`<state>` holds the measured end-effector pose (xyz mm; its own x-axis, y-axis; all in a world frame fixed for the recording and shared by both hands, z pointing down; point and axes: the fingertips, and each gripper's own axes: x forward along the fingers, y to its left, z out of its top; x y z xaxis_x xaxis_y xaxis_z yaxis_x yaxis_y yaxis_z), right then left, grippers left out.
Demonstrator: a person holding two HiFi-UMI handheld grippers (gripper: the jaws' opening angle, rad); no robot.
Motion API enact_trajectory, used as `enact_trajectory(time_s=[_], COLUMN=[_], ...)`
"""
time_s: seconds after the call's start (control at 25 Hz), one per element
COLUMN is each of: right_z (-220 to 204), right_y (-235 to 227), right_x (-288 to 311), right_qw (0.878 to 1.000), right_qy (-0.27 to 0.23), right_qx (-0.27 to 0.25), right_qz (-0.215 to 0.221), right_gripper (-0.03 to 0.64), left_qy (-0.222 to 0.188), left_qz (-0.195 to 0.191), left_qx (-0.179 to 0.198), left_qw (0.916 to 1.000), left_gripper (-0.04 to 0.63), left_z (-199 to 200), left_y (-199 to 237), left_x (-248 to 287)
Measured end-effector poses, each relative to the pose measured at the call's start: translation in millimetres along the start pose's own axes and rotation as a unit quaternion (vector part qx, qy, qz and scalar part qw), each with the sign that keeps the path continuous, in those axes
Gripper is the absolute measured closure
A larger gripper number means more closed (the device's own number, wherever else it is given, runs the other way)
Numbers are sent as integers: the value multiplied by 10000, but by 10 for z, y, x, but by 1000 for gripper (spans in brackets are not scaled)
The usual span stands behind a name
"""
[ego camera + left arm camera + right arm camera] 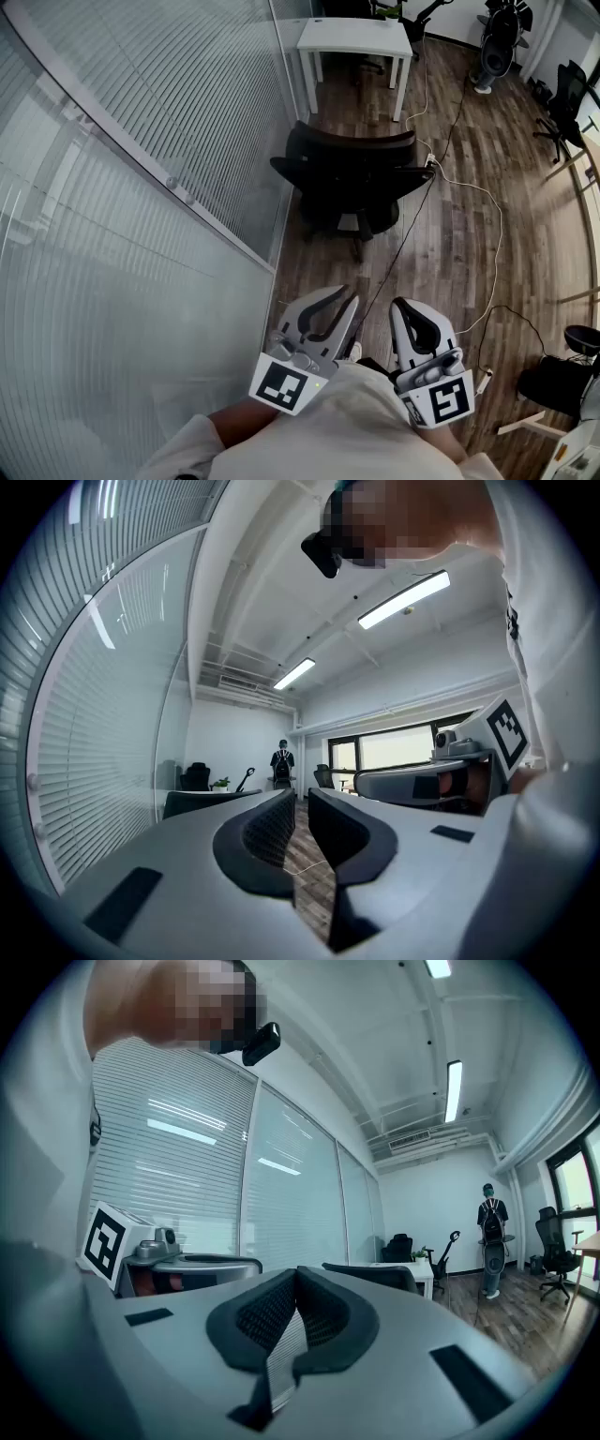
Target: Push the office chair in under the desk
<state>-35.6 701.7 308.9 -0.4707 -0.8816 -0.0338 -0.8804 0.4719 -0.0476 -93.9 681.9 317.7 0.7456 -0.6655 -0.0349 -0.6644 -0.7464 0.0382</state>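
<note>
A black office chair (352, 178) stands on the wood floor, its back towards me, a short way out from the white desk (354, 37) at the far end beside the glass wall. Both grippers are held close to my body, well short of the chair and touching nothing. My left gripper (339, 298) has its jaws a narrow gap apart with nothing between them (300, 803). The pads of my right gripper (403, 306) are pressed together, empty (297, 1279). The right gripper view shows the chair (370, 1276) and desk (419, 1269) ahead.
A glass wall with blinds (141, 141) runs along the left. A white cable (469, 187) and a dark one trail over the floor beside the chair. More chairs (567, 94) and a black stool (581, 337) stand at the right. A person (491, 1232) stands far off.
</note>
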Motion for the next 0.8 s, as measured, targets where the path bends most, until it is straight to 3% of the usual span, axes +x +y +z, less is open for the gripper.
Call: enact_trajectory(time_s=[0.8], right_z=[-53], right_y=[-277], right_x=[-166], right_qw=[9993], right_qy=[-72], right_qx=[-37], right_qz=[371], right_gripper=[584], left_qy=[134], left_qz=[158], left_qx=[69], left_qw=[9998], left_gripper=[529], left_z=[-112], left_y=[-188], left_x=[248])
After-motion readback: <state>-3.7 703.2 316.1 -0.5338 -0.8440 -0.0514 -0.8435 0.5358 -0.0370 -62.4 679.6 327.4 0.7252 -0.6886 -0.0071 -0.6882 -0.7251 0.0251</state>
